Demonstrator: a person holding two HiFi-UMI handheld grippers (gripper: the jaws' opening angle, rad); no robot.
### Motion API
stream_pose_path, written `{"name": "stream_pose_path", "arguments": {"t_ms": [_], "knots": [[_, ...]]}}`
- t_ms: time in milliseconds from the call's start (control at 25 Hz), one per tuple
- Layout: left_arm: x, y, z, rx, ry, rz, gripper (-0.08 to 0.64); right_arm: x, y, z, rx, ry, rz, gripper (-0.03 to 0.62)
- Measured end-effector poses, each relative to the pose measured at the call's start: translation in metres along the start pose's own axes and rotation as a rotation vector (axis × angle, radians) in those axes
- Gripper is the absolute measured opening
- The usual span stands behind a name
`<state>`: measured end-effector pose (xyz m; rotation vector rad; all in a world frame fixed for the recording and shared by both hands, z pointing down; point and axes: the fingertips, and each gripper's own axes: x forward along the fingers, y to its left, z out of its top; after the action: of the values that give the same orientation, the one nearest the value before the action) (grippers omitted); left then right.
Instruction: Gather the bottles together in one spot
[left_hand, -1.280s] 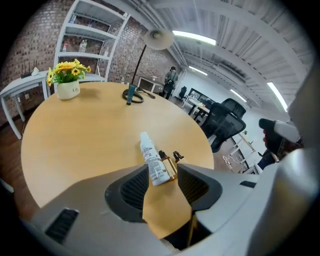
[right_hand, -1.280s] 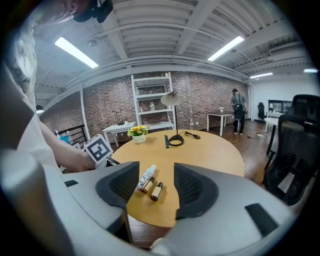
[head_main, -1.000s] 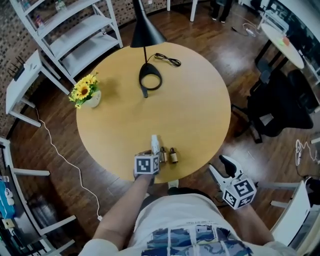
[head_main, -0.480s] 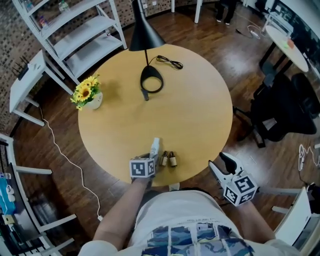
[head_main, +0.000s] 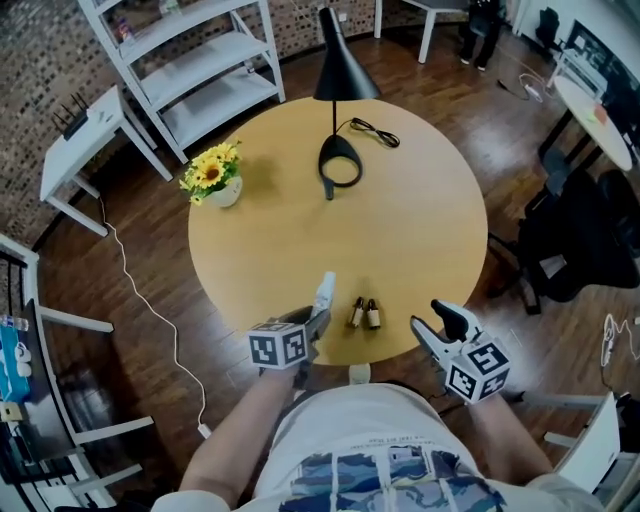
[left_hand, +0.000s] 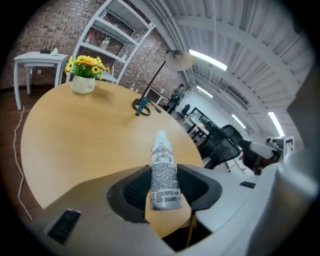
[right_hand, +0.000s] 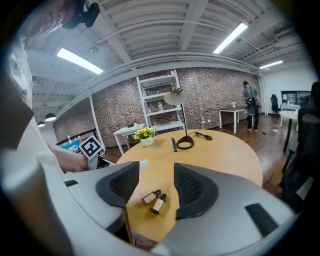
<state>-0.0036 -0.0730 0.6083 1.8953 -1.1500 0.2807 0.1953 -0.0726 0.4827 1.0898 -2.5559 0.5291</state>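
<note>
Left tongs (head_main: 317, 323) are pinching the one white spray bottle (head_main: 324, 291) at the near edge of the worktop (head_main: 400, 230). Just right of it, two small amber bottles (head_main: 357, 312) lie side by side. The right tongs (head_main: 441, 322) hang spread and empty off the edge.

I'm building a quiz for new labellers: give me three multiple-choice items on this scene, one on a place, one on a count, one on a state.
1. Where on the table do the flowers stand, in the head view?
A. At its far-left rim. B. At its centre. C. At its near edge.
2. How many amber bottles lie on the table?
A. One. B. Two. C. Four.
3. The right gripper is:
A. shut on a bottle. B. shut on a cable. C. open and empty.

Key: 1 A, they sit right at the rim; 2 B, a pair lies side by side near the front edge; 3 C, its jaws stand apart, gripping nothing.
</note>
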Motion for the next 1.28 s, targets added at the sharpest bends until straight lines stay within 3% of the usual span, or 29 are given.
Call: {"name": "stream_pose_path", "arguments": {"t_ms": [400,640,720,760,920,1120,1280], "knots": [[-0.135,-0.068,0.008,0.073,-0.143,-0.353,0.175,0.045,0.135,0.051,0.167,-0.064,0.255,0.242],[-0.198,-0.098,-0.010,0.170,-0.205,-0.543,0.175,0.051,0.211,0.055,0.374,-0.060,0.440,0.243],[-0.214,-0.100,-0.017,0.185,-0.215,-0.590,0.175,0.047,0.232,0.057,0.446,-0.080,0.505,0.198],[-0.220,-0.097,-0.021,0.190,-0.219,-0.602,0.175,0.045,0.242,0.057,0.469,-0.089,0.528,0.142],[-0.238,-0.085,-0.037,0.239,-0.207,-0.602,0.176,0.038,0.273,0.052,0.457,-0.088,0.550,0.115],[-0.246,-0.068,-0.048,0.319,-0.176,-0.526,0.176,0.033,0.293,0.049,0.259,-0.087,0.461,0.115],[-0.243,-0.041,-0.057,0.370,-0.112,-0.400,0.176,0.031,0.284,0.050,0.132,-0.082,0.364,0.115]]}}
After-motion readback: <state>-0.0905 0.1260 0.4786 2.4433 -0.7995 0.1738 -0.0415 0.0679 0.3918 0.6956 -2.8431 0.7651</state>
